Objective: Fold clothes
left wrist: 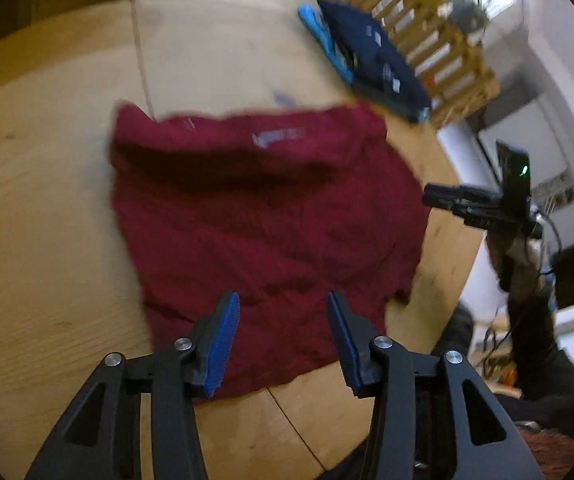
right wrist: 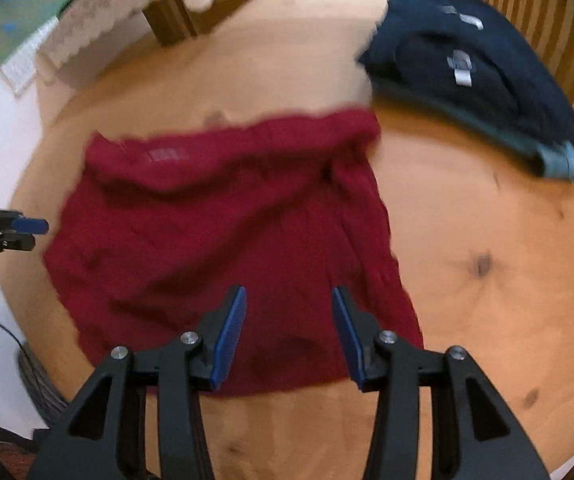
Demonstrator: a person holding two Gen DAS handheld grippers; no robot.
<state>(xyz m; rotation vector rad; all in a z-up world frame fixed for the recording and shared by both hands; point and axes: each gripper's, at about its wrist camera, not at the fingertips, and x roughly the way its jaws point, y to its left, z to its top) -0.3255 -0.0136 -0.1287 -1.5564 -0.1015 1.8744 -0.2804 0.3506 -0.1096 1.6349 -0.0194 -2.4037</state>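
Hovering over maroon shirt [left wrist: 263,216], both claws [left wrist: 283,340] [right wrist: 289,336] parted — empty, navy pile [right wrist: 475,76] beside slatted crate [left wrist: 431,44]

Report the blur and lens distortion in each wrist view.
Left wrist view: motion blur smears the red garment and the slatted crate; the left gripper stays sharp; fisheye bends the table edge. Right wrist view: the same blur softens the navy clothes stack; the right gripper is crisp, with dark vignetted corners.

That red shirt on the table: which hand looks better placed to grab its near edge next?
Roughly even. The left gripper and right gripper both hover, jaws open and empty, over the red shirt's near hem. Probably both take it together, one at each side.
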